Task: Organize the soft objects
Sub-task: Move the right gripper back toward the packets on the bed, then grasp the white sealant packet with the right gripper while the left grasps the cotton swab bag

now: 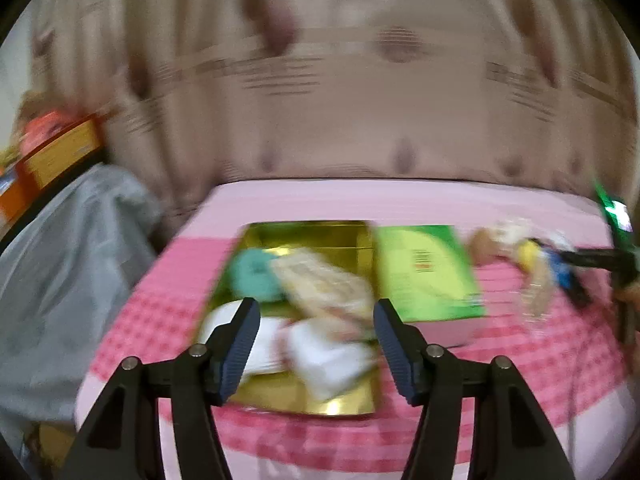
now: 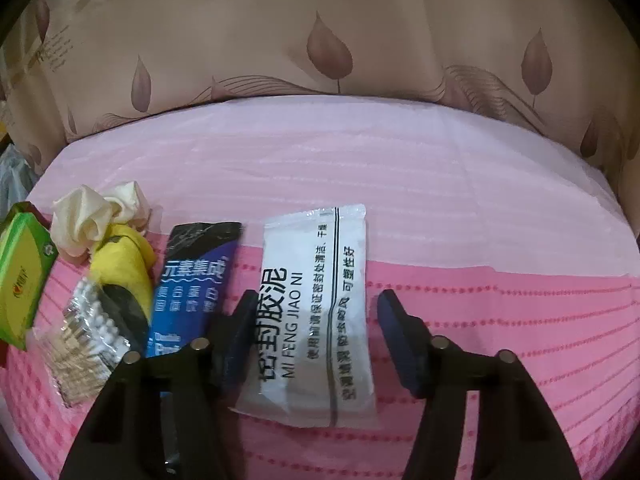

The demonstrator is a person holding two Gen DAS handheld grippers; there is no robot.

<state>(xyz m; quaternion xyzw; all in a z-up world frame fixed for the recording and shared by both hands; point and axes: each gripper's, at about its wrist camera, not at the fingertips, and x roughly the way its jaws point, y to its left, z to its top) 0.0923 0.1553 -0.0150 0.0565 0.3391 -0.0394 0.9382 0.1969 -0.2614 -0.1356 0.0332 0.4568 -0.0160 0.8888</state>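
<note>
In the right wrist view a white sealing-putty packet [image 2: 316, 308] lies flat on the pink cloth. My right gripper [image 2: 318, 298] straddles it, open; the left pad is at its edge and the right pad stands a little off it. To its left lie a blue-black sachet [image 2: 192, 280], a yellow pouch [image 2: 124, 260], a cream scrunchie [image 2: 96, 212] and a bag of cotton swabs [image 2: 88, 336]. The left wrist view is blurred. My left gripper [image 1: 317, 305] hangs open and empty over a gold tray [image 1: 344, 402] holding a teal soft item [image 1: 252, 276], a cream packet [image 1: 324, 284] and white soft items [image 1: 328, 356].
A green box lid [image 1: 424, 272] lies right of the tray; the green box [image 2: 22, 276] shows at the left edge of the right wrist view. A grey plastic bag [image 1: 68, 260] and yellow-orange boxes [image 1: 60, 148] sit off the table's left. A patterned curtain [image 2: 320, 40] hangs behind.
</note>
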